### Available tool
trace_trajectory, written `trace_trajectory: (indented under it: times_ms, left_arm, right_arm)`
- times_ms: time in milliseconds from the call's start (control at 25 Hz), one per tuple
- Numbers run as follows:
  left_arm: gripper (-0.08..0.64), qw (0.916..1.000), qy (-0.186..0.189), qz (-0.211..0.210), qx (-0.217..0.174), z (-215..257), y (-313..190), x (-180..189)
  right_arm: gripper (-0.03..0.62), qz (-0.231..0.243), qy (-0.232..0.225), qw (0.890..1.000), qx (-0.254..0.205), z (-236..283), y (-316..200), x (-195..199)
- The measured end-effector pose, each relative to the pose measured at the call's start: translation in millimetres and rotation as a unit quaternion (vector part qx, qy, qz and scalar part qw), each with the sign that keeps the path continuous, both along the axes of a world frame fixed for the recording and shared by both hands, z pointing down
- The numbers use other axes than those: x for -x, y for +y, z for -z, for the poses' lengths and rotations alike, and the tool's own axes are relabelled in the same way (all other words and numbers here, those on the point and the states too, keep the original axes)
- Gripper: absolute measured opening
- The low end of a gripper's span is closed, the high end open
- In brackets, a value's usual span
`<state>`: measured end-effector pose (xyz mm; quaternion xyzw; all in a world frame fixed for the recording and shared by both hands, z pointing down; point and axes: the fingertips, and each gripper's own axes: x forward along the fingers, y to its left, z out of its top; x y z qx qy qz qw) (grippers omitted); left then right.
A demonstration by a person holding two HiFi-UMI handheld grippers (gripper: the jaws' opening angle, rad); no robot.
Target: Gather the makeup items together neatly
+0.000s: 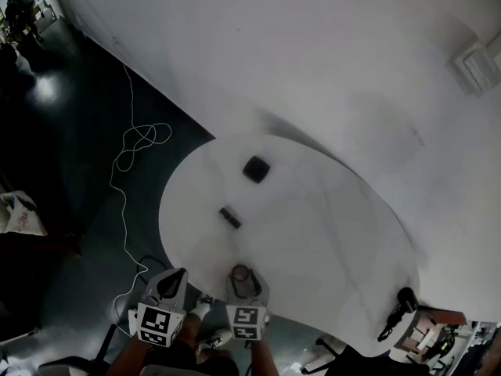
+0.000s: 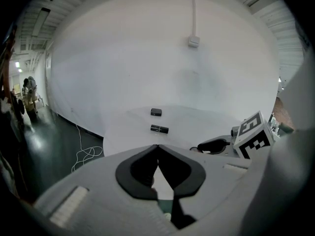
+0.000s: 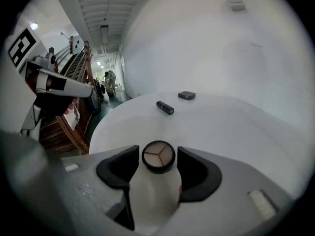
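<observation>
Currently left gripper [image 2: 157, 146] is sitting clenched, empty, at the table's [image 1: 337, 233] near-left edge. Lipstick tube [image 1: 229, 217] is lying mid-table. Right gripper [image 3: 157, 154] is straddling the round palette [image 3: 158, 157] at the near edge, released, pads clear. Palette's looking light, rigid, slick, powder fragile, so I'm suggesting a rim pinch. Square compact [image 1: 256, 168] is lying farthest.

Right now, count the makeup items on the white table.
3: round compact nearest, between the right tool's open jaws; dark tube in the middle; black square case farthest. None seems hidden.

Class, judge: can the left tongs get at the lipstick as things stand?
Probably yes: the lipstick lies ahead of the left tongs across bare table, nothing between. Their jaws are shut, so they must open first.
</observation>
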<state>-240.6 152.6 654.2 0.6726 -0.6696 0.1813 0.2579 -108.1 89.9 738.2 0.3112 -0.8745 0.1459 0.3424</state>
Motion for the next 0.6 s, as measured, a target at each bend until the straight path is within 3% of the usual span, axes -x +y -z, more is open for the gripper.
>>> trace_trajectory:
  times_ms: [280,600]
  left_arm:
    - [0.011,1.0000,0.000,-0.003,-0.005,2.4,-8.8,2.2]
    - [0.011,0.9999,-0.002,-0.004,-0.009,8.5,-13.8,2.8]
  right_arm:
    - [0.216,0.011,0.020,1.000,0.004,-4.0,0.2,-0.3]
    - [0.215,-0.006,0.007,1.000,0.009,3.1,-6.4,-4.3]
